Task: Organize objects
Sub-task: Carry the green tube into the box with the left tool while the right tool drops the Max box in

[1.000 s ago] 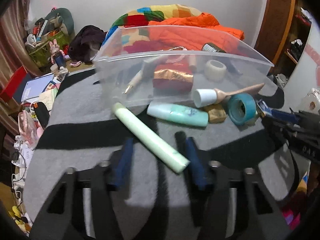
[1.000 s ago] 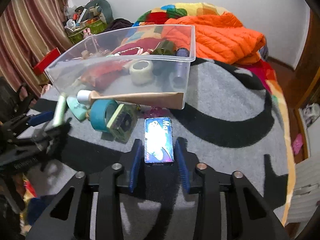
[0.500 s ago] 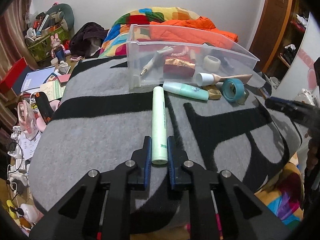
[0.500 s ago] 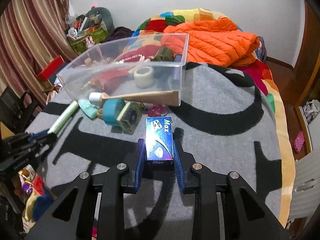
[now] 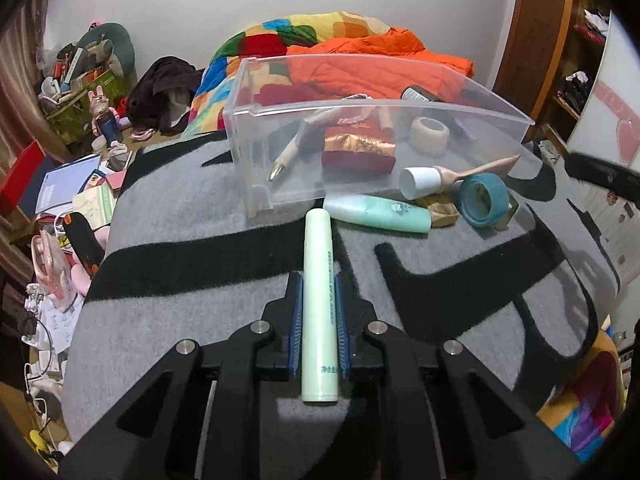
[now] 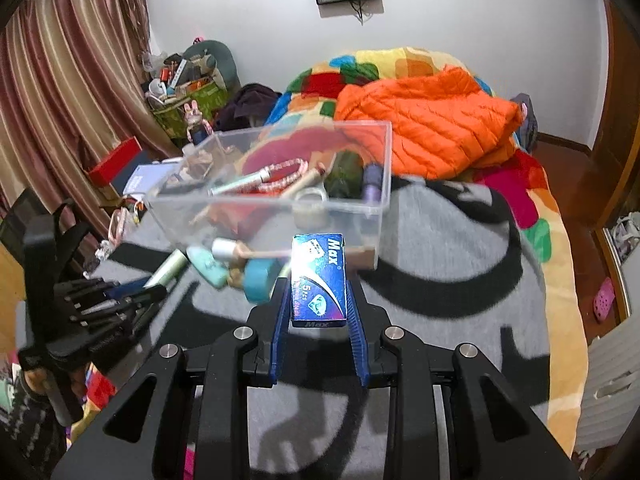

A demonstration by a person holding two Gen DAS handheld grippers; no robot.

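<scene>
My left gripper (image 5: 317, 280) is shut on a pale green tube (image 5: 318, 248) that lies along its fingers and points at the clear plastic bin (image 5: 256, 160). My right gripper (image 6: 317, 292) is shut on a blue "Max" box (image 6: 318, 264), held above the blanket in front of the bin (image 6: 376, 184). A mint bottle (image 5: 378, 214), a teal tape roll (image 5: 482, 200) and a white-capped wooden brush (image 5: 420, 182) lie against the bin's near wall. In the bin are a clear tape roll (image 5: 430, 136), a red and gold pouch (image 5: 358, 152) and a pen (image 5: 288, 158).
Everything rests on a grey and black blanket (image 5: 180, 280) on a bed. An orange jacket (image 6: 432, 120) is heaped behind the bin. Books, bags and cables crowd the floor at the left (image 5: 60, 200). The right gripper's arm (image 5: 600, 174) shows at the left view's right edge.
The left gripper closed on the green tube, which turned from a slant into line with the fingers. The right gripper rose with the blue box off the blanket.
</scene>
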